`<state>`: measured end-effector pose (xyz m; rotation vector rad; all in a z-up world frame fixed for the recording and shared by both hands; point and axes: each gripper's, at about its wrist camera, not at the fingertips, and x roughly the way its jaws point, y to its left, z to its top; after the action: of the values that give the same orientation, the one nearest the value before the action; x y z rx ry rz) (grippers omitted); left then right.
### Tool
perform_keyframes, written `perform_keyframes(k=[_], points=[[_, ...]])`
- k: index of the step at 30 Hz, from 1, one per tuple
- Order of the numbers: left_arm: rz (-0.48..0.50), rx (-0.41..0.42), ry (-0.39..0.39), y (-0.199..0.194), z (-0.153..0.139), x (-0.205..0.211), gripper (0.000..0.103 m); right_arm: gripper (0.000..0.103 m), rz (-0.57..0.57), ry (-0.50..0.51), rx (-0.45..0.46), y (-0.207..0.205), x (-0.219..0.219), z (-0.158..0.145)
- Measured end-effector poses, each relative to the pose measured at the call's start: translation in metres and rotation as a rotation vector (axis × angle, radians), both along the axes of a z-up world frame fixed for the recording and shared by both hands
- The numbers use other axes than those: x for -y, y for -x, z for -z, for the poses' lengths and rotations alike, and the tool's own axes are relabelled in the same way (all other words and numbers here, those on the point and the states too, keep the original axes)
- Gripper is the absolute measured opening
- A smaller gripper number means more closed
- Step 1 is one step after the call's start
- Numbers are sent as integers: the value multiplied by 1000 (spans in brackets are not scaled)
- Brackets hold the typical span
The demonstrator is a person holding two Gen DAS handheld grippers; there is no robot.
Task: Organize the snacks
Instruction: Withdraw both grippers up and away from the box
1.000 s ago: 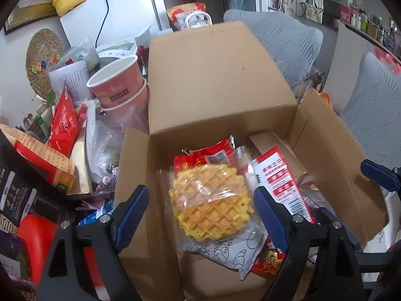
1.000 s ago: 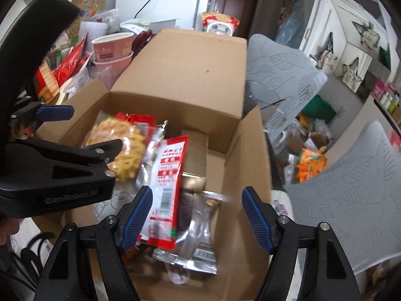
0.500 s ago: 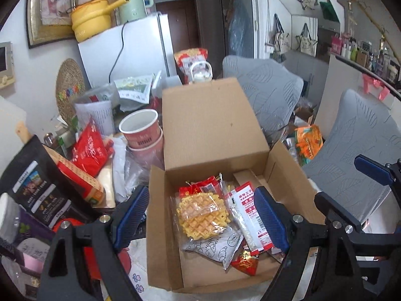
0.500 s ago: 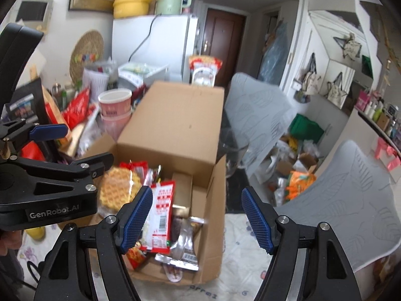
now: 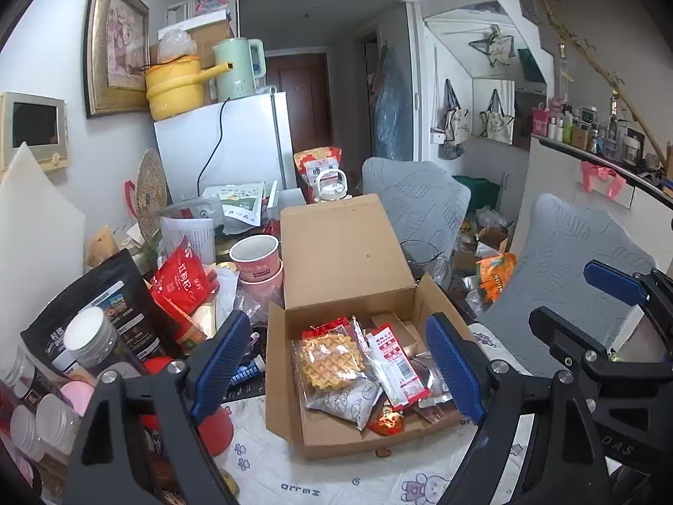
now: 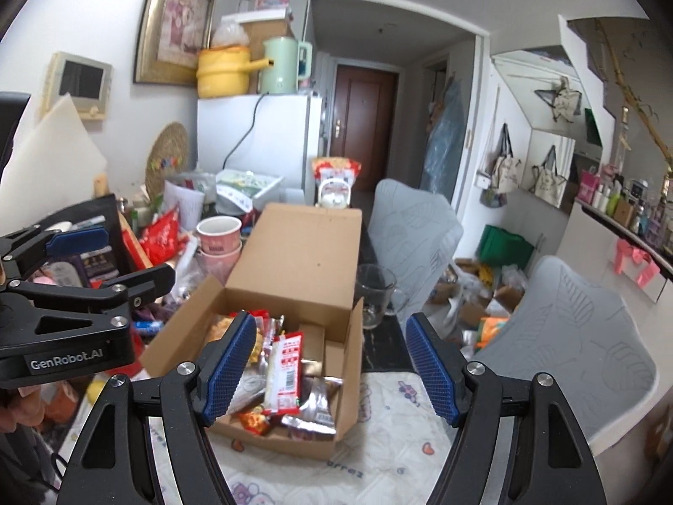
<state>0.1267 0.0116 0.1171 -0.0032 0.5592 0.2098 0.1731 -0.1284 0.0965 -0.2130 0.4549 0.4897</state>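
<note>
An open cardboard box (image 5: 357, 433) (image 6: 294, 442) sits on the patterned tablecloth with its lid standing up behind. Inside lie a wrapped yellow waffle (image 5: 330, 360), a long red-and-white packet (image 5: 393, 362) (image 6: 288, 370), a small red sweet (image 5: 389, 418) and several dark foil packs (image 6: 313, 404). My left gripper (image 5: 340, 370) hangs open, well above and in front of the box, with nothing between its blue pads. My right gripper (image 6: 332, 370) is open and empty too, raised over the box's near right corner. The left gripper (image 6: 96, 261) also shows at the left edge of the right wrist view.
Left of the box is a crowded heap: a black pouch (image 5: 96, 311), red snack bags (image 5: 181, 282), stacked pink paper cups (image 5: 256, 261), jars (image 5: 88, 332). A glass mug (image 6: 374, 294) stands right of the box. Two grey chairs (image 5: 425, 206) and a white fridge (image 5: 235, 143) stand behind.
Both grippers have pulled up and back from the box, which now looks smaller and lower in both views. The waffle and packets lie still inside. Both jaws stay as wide as before.
</note>
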Motion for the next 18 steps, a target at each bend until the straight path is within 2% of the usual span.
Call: perform_keyframes(k=[9, 12, 18], points=[[43, 60, 15, 67, -7, 19, 86, 80, 9, -41, 66, 59, 25, -12], [44, 65, 16, 87, -4, 24, 94, 82, 13, -46, 70, 77, 32, -11], [45, 76, 27, 118, 4, 29, 96, 83, 13, -44, 61, 108, 38, 0]])
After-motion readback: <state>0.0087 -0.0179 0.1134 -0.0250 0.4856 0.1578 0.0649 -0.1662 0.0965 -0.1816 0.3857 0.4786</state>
